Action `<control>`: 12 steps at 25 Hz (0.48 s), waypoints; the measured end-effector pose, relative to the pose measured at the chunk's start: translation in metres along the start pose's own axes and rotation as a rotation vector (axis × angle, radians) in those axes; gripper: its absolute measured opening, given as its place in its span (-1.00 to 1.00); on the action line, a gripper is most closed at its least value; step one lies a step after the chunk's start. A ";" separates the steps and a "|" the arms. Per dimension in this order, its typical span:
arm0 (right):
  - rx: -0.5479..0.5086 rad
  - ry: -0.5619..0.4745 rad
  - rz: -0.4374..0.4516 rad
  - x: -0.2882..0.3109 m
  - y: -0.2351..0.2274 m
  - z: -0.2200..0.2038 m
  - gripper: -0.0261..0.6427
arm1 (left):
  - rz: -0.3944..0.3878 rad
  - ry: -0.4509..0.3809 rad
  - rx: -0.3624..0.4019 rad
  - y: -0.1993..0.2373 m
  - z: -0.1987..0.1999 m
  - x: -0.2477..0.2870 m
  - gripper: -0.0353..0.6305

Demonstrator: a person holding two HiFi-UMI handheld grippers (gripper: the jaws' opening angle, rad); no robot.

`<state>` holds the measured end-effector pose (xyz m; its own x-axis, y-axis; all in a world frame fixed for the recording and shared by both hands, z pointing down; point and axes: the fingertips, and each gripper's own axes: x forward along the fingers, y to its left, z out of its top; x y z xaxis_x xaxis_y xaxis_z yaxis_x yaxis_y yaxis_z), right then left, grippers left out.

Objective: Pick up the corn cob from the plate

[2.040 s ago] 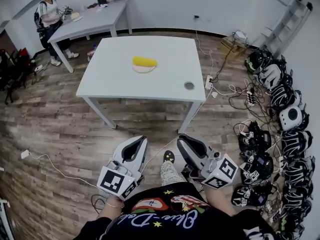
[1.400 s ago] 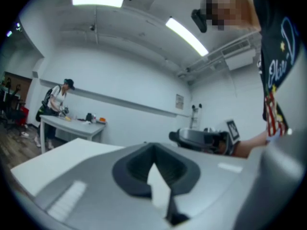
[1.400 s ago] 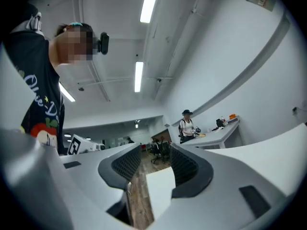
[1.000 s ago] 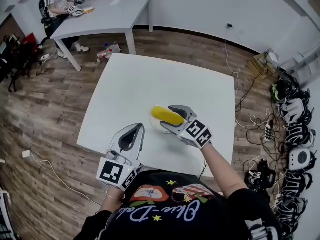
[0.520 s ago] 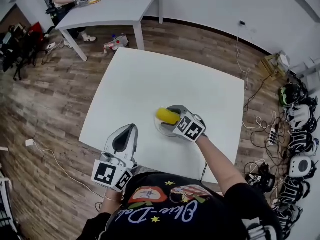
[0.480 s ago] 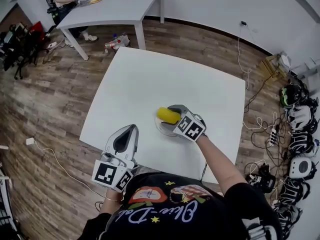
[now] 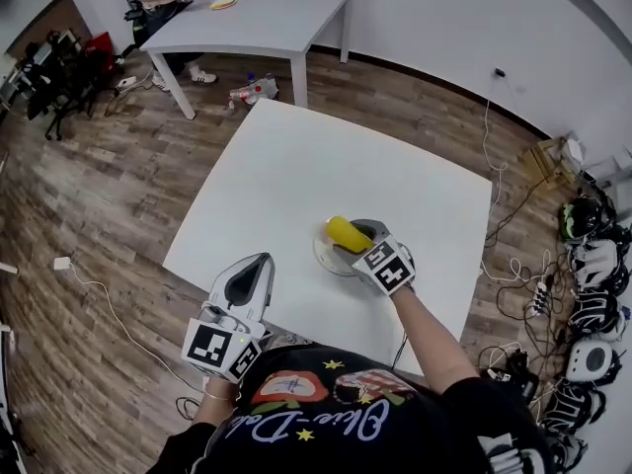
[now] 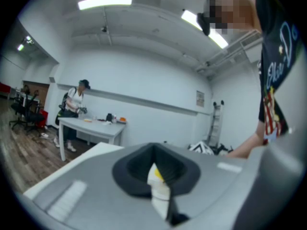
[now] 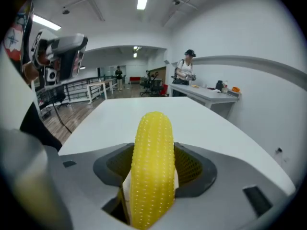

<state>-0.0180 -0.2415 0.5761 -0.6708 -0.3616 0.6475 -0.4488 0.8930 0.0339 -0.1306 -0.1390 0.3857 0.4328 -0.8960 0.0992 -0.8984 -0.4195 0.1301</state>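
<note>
Head view shows the white table [image 7: 296, 181], the plate [image 7: 321, 256] toward its near edge, and the corn cob [image 7: 348, 233] over it, long axis running straight out along the right gripper [image 7: 361, 238] jaws, which pinch its sides, with the left gripper [image 7: 249, 265] closed up empty off the table; that's a change from two seconds back, both grippers down by the body.

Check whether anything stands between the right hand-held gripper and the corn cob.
Nothing visible does. The corn cob sits between the jaws of the right hand-held gripper, which press on its sides over the plate. The left hand-held gripper hangs apart, at the near edge of the table.
</note>
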 end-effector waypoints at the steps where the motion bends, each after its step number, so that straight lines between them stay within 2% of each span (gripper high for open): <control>1: 0.044 -0.044 -0.022 -0.011 0.000 0.006 -0.15 | -0.001 -0.003 0.000 0.000 0.000 0.000 -0.94; 3: 0.128 -0.133 -0.048 -0.035 -0.001 0.020 -0.15 | -0.016 -0.008 -0.002 -0.003 0.001 0.007 -0.94; 12: 0.358 -0.508 -0.101 -0.155 0.011 0.060 -0.15 | -0.177 -0.013 0.015 -0.041 0.003 0.050 -0.94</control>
<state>0.0459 -0.1917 0.4305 -0.7722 -0.6001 0.2087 -0.6353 0.7346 -0.2384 -0.0723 -0.1667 0.3827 0.5830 -0.8100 0.0638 -0.8096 -0.5725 0.1300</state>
